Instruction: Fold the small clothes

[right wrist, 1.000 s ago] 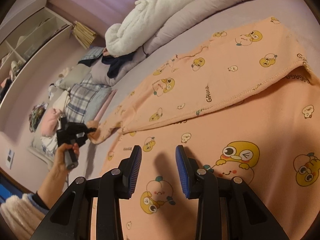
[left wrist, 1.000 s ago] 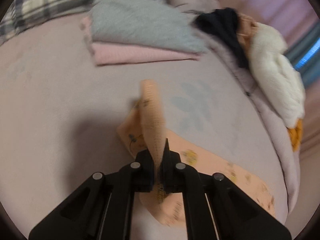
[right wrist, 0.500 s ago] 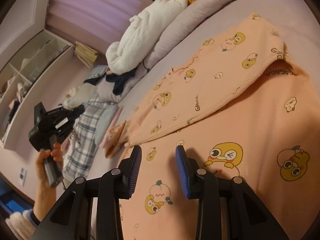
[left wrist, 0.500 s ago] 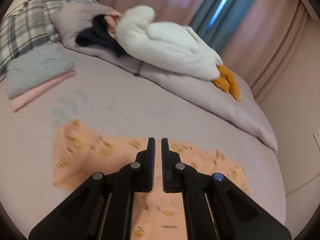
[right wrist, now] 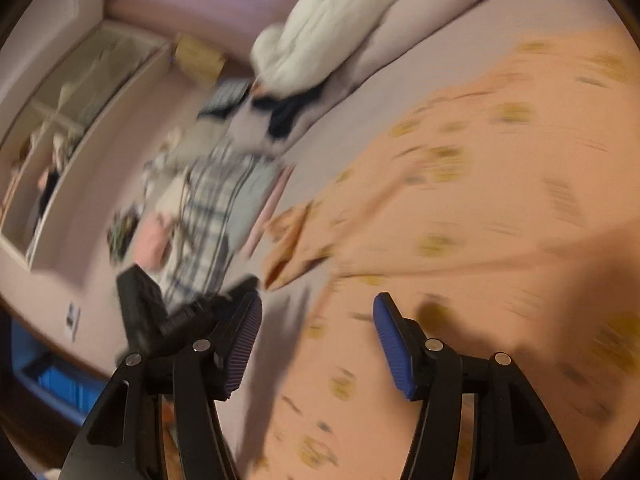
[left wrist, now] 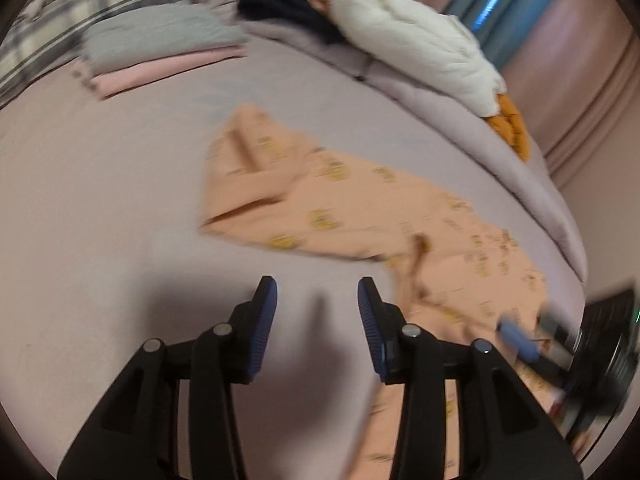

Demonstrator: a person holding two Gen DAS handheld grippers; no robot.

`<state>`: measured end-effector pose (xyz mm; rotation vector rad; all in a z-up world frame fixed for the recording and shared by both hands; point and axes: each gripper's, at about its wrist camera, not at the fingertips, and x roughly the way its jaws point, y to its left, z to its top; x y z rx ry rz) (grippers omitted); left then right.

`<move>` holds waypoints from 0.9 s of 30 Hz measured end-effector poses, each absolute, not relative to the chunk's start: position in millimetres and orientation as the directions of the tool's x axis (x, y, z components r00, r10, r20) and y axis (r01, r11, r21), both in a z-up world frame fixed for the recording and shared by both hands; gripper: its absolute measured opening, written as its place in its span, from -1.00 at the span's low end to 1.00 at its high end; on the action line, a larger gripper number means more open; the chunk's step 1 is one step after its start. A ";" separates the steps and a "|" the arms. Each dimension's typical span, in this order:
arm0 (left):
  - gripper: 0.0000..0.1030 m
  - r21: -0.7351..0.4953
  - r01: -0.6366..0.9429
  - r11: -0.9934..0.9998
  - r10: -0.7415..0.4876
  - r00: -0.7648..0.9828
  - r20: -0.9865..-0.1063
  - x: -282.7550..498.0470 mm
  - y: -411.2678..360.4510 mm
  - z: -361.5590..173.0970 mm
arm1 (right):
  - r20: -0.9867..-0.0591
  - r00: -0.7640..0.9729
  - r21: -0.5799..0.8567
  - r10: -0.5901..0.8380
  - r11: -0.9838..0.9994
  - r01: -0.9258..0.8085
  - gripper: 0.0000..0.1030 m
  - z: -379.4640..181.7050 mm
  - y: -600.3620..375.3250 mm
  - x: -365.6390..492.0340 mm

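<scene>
Holding both hand-held grippers wide open and empty, we have the left [left wrist: 317, 304] over bare bed [left wrist: 100, 184] and the right [right wrist: 318, 324] above the peach garment [left wrist: 340, 204] lying spread there.

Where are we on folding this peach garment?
Done: grey and pink folded pieces stacked; one sleeve of the peach garment folded in. In hand: nothing; left gripper and right gripper are open. Left: the remaining folds.
</scene>
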<state>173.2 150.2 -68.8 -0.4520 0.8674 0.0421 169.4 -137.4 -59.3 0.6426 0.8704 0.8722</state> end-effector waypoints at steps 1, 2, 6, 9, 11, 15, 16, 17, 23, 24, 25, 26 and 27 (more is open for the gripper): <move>-0.18 -0.369 -0.222 0.903 -0.145 0.650 -0.746 169.5 153.3 -71.1 | -0.384 0.326 0.776 0.864 0.493 -0.392 0.14 -56.2 -115.3 184.3; -0.17 -0.373 -0.226 0.900 -0.148 0.646 -0.749 166.2 158.1 -75.3 | -0.398 0.310 0.772 0.863 0.498 -0.395 0.14 -55.0 -98.1 195.7; -0.12 -0.365 -0.219 0.905 -0.150 0.639 -0.755 159.0 164.5 -80.4 | -0.441 0.232 0.779 0.867 0.498 -0.381 0.14 -58.8 -28.4 245.7; -0.11 -0.372 -0.214 0.903 -0.157 0.640 -0.752 157.6 171.8 -83.4 | -0.486 0.220 0.766 0.846 0.534 -0.358 0.14 -66.2 4.3 266.3; -0.10 -0.377 -0.210 0.902 -0.161 0.646 -0.746 155.6 176.7 -84.1 | -0.518 0.218 0.751 0.827 0.562 -0.347 0.14 -72.2 28.2 281.4; -0.02 -0.369 -0.217 0.903 -0.146 0.654 -0.742 147.3 187.4 -85.6 | -0.564 0.196 0.740 0.802 0.596 -0.311 0.12 -85.4 50.9 295.8; 0.00 -0.376 -0.220 0.900 -0.149 0.655 -0.741 146.4 190.5 -86.3 | -0.572 0.206 0.731 0.794 0.608 -0.312 0.05 -86.8 57.5 298.1; 0.00 -0.381 -0.220 0.898 -0.150 0.661 -0.735 145.5 193.4 -87.1 | -0.573 0.213 0.727 0.792 0.610 -0.315 -0.03 -85.2 58.3 299.4; 0.00 -0.398 -0.239 0.886 -0.153 0.659 -0.736 138.5 202.5 -89.1 | -0.592 0.254 0.671 0.765 0.643 -0.371 -0.87 -71.5 57.7 295.9; 0.00 -0.398 -0.239 0.886 -0.153 0.660 -0.735 137.5 202.6 -88.2 | -0.565 0.283 0.667 0.775 0.631 -0.397 -0.87 -61.1 49.1 289.0; 0.00 -0.396 -0.236 0.887 -0.152 0.661 -0.735 136.2 201.1 -86.2 | -0.518 0.319 0.678 0.793 0.609 -0.412 -0.87 -46.2 31.9 279.6; 0.00 -0.396 -0.232 0.889 -0.153 0.662 -0.734 135.2 199.2 -84.6 | -0.492 0.340 0.685 0.802 0.597 -0.418 -0.87 -36.5 23.3 276.9; 0.00 -0.396 -0.228 0.889 -0.157 0.662 -0.732 134.7 197.2 -83.4 | -0.453 0.374 0.683 0.810 0.584 -0.439 -0.87 -20.4 2.3 267.3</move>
